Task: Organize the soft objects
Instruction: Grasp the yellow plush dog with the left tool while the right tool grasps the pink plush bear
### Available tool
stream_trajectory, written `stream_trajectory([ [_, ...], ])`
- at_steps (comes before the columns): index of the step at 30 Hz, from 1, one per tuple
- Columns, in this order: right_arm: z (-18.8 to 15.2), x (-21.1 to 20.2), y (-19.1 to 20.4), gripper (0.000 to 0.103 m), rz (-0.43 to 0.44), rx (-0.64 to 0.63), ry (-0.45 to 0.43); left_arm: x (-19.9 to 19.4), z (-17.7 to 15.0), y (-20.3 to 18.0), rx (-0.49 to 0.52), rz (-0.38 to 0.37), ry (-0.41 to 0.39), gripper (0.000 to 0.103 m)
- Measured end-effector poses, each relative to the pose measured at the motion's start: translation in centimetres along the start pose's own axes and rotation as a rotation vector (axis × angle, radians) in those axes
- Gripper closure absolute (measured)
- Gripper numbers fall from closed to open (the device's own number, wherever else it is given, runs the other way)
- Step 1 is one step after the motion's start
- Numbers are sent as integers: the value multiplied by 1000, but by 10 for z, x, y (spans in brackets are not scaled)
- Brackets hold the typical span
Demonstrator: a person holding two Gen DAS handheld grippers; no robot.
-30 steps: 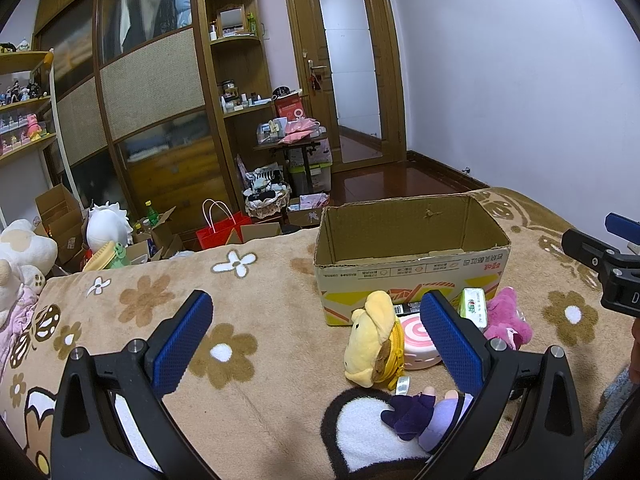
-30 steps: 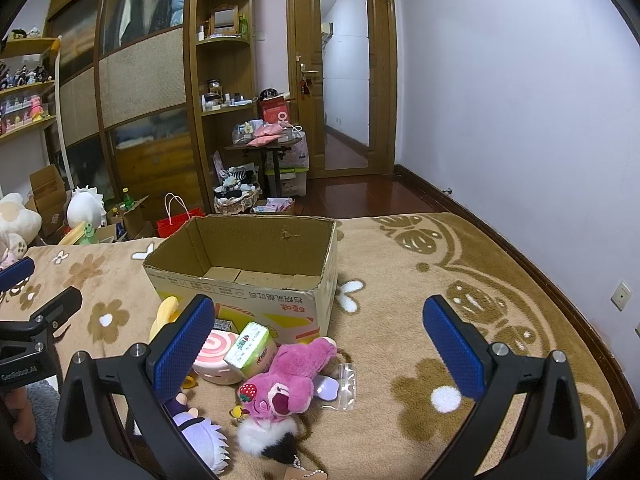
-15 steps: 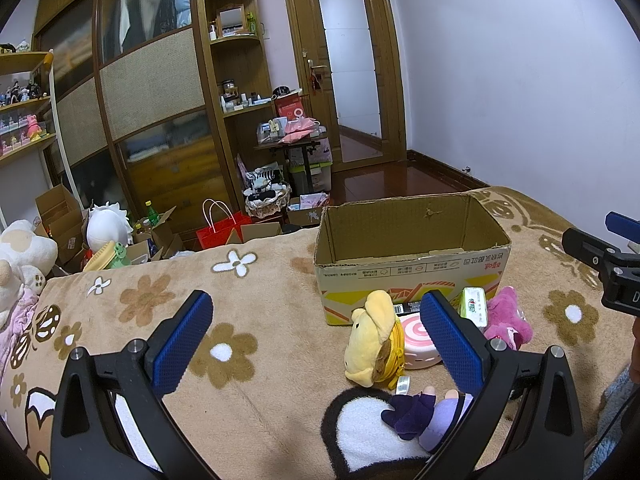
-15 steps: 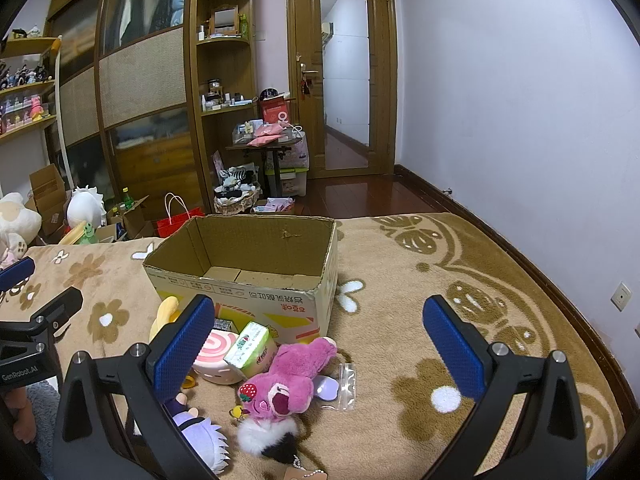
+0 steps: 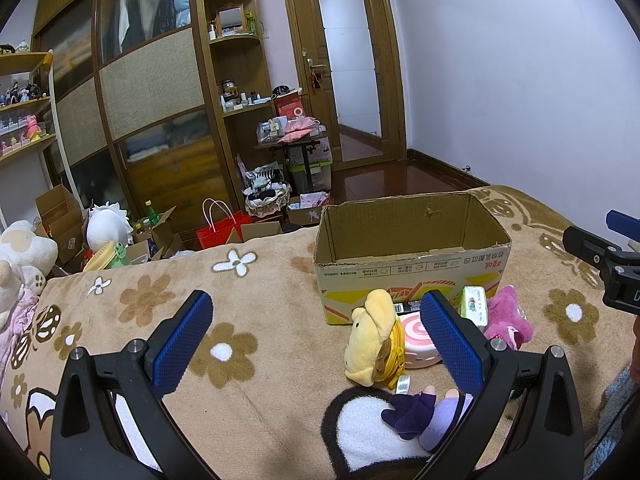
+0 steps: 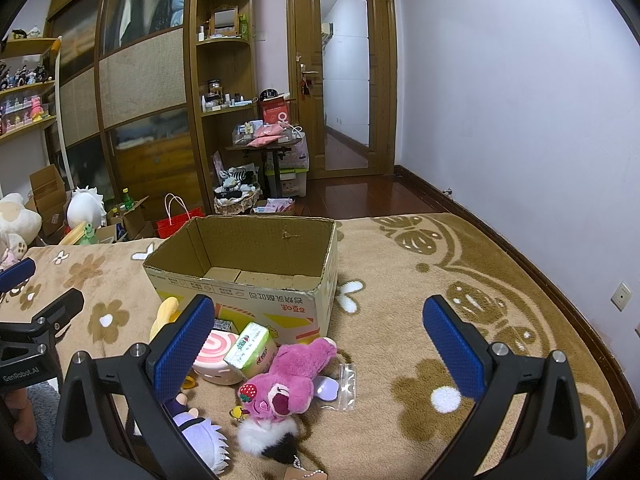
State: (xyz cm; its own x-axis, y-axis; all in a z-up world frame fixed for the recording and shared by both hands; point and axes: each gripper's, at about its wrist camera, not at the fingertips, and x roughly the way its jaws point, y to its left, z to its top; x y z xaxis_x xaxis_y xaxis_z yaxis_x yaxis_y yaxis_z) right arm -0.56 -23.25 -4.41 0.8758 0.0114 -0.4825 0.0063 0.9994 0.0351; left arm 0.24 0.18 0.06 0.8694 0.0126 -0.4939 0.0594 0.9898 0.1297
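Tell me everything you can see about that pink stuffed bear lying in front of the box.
The pink stuffed bear is fuzzy magenta plush with a darker muzzle and a red strawberry charm by its face. It lies flopped on the brown flowered blanket, head toward the camera, near the cardboard box. A green tissue pack leans against it; a small clear plastic bag lies beside it. No gripper touches it.

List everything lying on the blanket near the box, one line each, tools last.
cardboard box: 1, brown, open, mid-blanket
yellow plush: 1, yellow, before the box
round pink swirl item: 1, pink and white, beside the yellow plush
tissue pack: 1, green and white, leaning on the swirl item
pink bear plush: 1, magenta, lying down
purple doll: 1, purple, nearest
clear bag: 1, transparent, beside the bear
left tool: 1, black with blue pads, open, empty
right tool: 1, same colours, open, empty
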Motion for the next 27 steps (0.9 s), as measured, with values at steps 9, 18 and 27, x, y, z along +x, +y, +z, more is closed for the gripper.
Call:
stream_trajectory([
  [9,0,0,0,0,0,0,1,3,-2,-1,3,-3,8,1],
  [18,-3,6,3,0,16,11,21,19,-7,5,-3,-48,69,1],
  [27,-3,34,-4,0,40,74,108,52,-6,-1,-20,-90,168,1],
])
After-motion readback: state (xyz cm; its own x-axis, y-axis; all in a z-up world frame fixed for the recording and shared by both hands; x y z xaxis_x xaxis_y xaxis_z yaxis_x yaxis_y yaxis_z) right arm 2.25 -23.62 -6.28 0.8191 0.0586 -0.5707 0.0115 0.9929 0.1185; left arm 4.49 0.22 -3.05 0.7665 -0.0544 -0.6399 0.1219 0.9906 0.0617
